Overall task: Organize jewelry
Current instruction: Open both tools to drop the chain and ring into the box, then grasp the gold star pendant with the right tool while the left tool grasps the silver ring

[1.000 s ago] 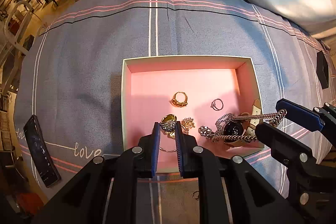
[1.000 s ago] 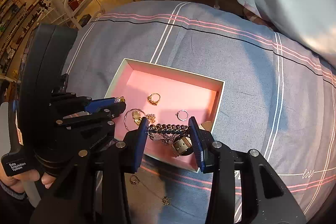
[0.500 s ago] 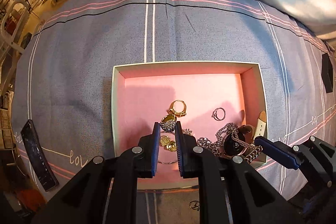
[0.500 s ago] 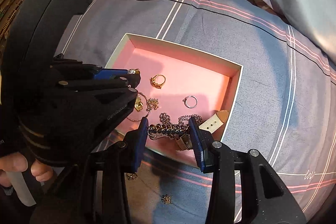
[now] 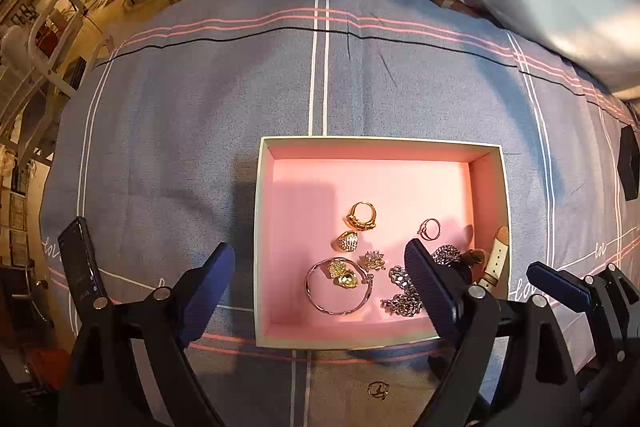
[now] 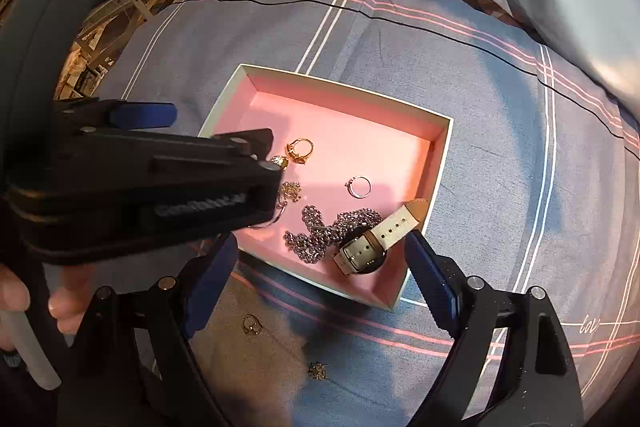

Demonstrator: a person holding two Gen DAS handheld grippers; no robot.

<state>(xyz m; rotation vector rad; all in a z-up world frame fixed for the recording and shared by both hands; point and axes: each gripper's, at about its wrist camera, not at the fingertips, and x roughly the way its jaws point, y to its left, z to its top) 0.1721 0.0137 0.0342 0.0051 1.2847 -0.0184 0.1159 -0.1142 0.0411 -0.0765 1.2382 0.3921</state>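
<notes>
**Both tongs empty over the box; loose pieces left on the bedspread**

We read the left gripper (image 5: 316,283) as spread wide, nothing between its fingers; the right gripper (image 6: 320,267) likewise spread and empty; both hover above the near edge of the pink box (image 5: 262,227).

Inside the box: gold ring (image 5: 361,216), small silver ring (image 5: 430,228), bangle (image 5: 339,286), silver chain (image 6: 320,231), white-strap watch (image 6: 380,235) lying against the right wall; pieces cluster in the near half, the far half bare.

Outside the box, on the bedspread (image 5: 200,107) just beside the near wall: a small ring (image 6: 252,323) and a small earring-like piece (image 6: 318,370); type too small to tell.

Step, in our judgement: between placements, next pickup not yet begun. The next move calls for one gripper to drop to the ring, close on a thin piece lying flat in soft cloth, then lift over the near wall.

Room: the grippers sit close together, so one should act at a time; phone (image 5: 80,267) lies well left, clear of the path.
</notes>
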